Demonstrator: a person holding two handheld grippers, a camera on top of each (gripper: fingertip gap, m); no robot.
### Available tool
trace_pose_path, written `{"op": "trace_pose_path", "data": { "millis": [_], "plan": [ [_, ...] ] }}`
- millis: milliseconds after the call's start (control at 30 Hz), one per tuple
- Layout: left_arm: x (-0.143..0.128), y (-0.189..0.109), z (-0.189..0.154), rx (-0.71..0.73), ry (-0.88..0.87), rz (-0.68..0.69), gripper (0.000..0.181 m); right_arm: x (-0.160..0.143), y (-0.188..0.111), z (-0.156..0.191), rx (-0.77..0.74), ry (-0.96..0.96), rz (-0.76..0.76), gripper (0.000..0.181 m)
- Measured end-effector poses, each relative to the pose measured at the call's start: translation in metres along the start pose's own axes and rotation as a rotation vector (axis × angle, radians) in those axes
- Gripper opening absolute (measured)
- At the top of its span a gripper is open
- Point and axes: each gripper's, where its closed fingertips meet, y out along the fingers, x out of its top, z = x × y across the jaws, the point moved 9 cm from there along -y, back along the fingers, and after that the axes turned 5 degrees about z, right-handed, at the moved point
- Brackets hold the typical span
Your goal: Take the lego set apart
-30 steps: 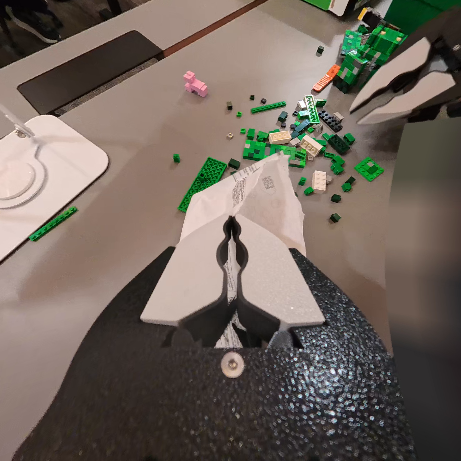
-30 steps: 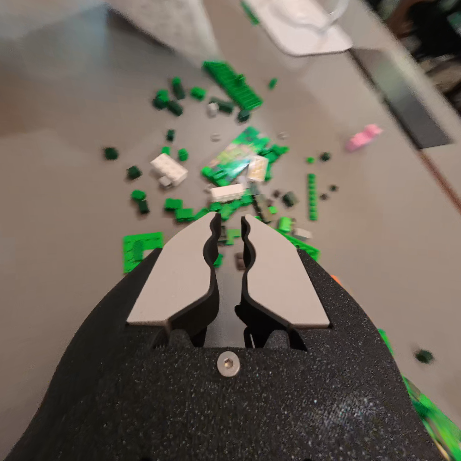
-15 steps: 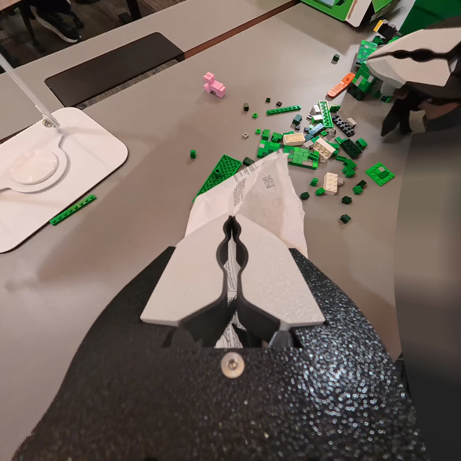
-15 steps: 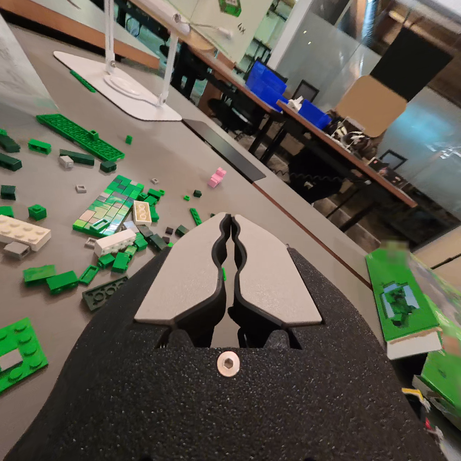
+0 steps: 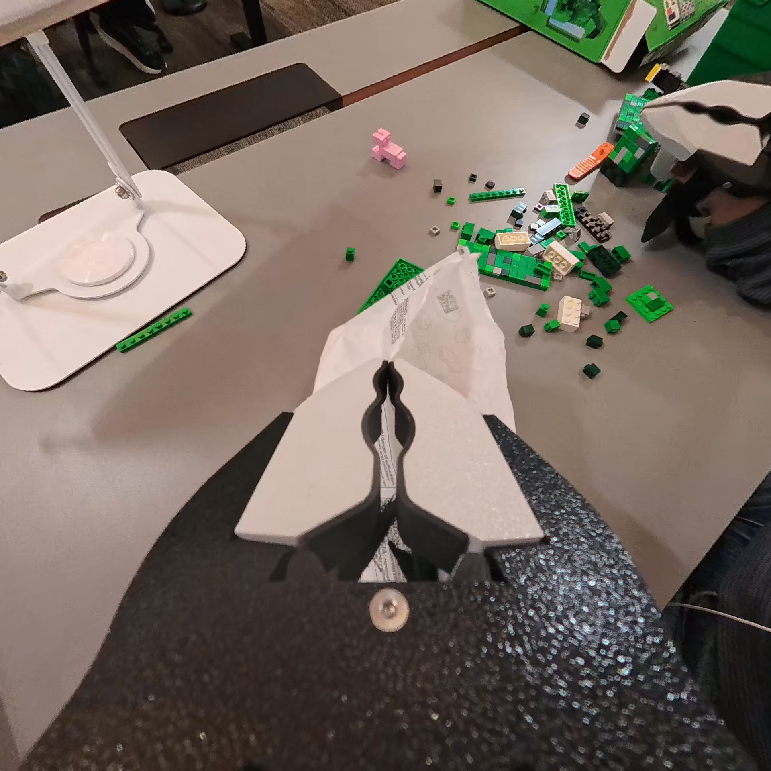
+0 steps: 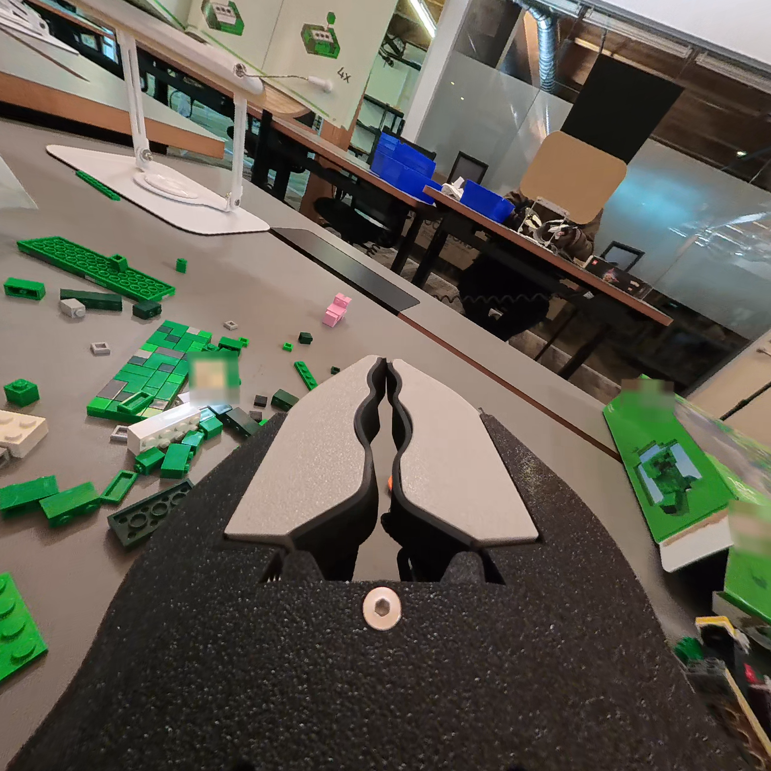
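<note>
White paper bag (image 5: 434, 329) in left tongs (image 5: 387, 367).

The table (image 5: 125, 438) is plain grey, with a black inset panel (image 5: 225, 112) at its far side. Loose bricks (image 5: 542, 258) scattered at right are mostly bright and dark green, a few white, grey and black; one flat assembly (image 6: 154, 371) is a green-and-grey patchwork. A small figure (image 5: 388, 150) is pink, a tool (image 5: 588, 160) orange, the lamp base (image 5: 104, 267) white. The held bag (image 5: 438, 329) is white with black print.
</note>
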Motion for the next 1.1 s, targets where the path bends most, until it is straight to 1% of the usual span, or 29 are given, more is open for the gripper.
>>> {"op": "trace_pose_path", "data": {
  "millis": [267, 467, 600, 833, 1100],
  "plan": [
    [0.000, 0.006, -0.002, -0.011, 0.006, 0.015, 0.000, 0.000, -0.002, 0.003, 0.002, -0.032, -0.019, 0.000],
    [-0.003, 0.007, 0.001, -0.044, -0.016, -0.003, 0.000, 0.000, -0.002, 0.003, -0.004, -0.037, -0.022, 0.000],
    [-0.007, 0.005, 0.008, -0.069, -0.046, -0.026, 0.000, 0.001, -0.001, 0.005, 0.029, -0.017, -0.013, 0.000],
    [-0.011, 0.004, 0.016, -0.125, -0.061, -0.073, 0.000, -0.002, 0.004, 0.007, 0.029, -0.044, 0.032, 0.000],
    [-0.010, 0.013, 0.014, -0.175, -0.081, -0.048, 0.000, -0.005, 0.008, 0.005, 0.030, -0.040, 0.057, 0.000]
  ]
}}
